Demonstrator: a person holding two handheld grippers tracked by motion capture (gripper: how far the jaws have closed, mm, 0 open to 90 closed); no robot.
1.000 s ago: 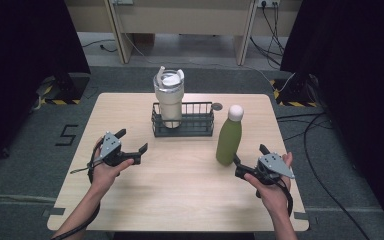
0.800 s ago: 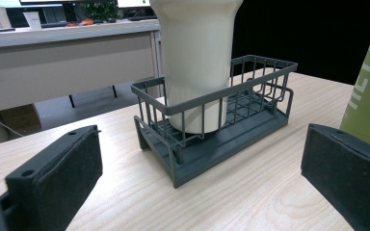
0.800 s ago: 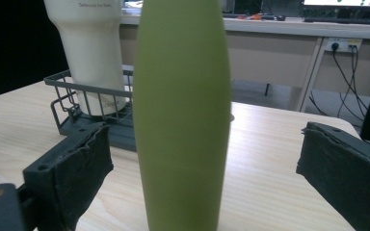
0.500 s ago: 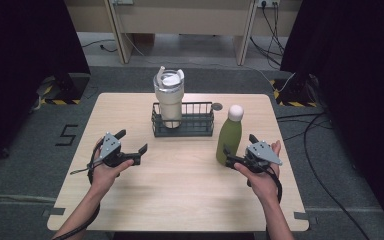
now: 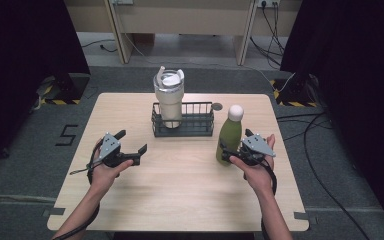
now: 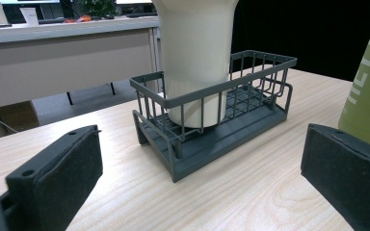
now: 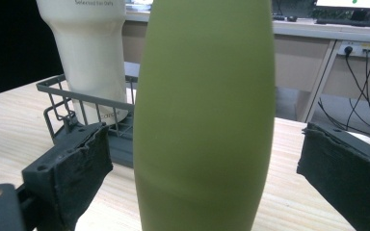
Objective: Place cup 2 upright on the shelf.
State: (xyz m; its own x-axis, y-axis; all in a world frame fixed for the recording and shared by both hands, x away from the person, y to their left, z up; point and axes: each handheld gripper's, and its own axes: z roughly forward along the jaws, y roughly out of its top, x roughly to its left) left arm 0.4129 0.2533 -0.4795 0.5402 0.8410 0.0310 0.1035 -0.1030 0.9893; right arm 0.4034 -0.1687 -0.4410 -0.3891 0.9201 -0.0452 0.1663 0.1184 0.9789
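1. The green bottle stands upright on the table, right of the wire basket and just outside its right end; it has not been lifted.
2. Your right gripper has moved in from the near right over the last second. It was sitting back from the bottle, and now it is up against the lower body.
3. In the right gripper view the bottle sits squarely between the two jaws, with table showing on both sides. So the jaws are spread wide and are not squeezing it.
4. That puts you at the end of the reach, I'd say: lined up, grip not yet made. Closing low on the body looks like the next step.
5. Your left gripper has not moved. It hovers at the near left, jaws apart and holding nothing, aimed at the basket.
6. The white tumbler stands in the left half of the basket; the right half is free, and the bottle would fit there.
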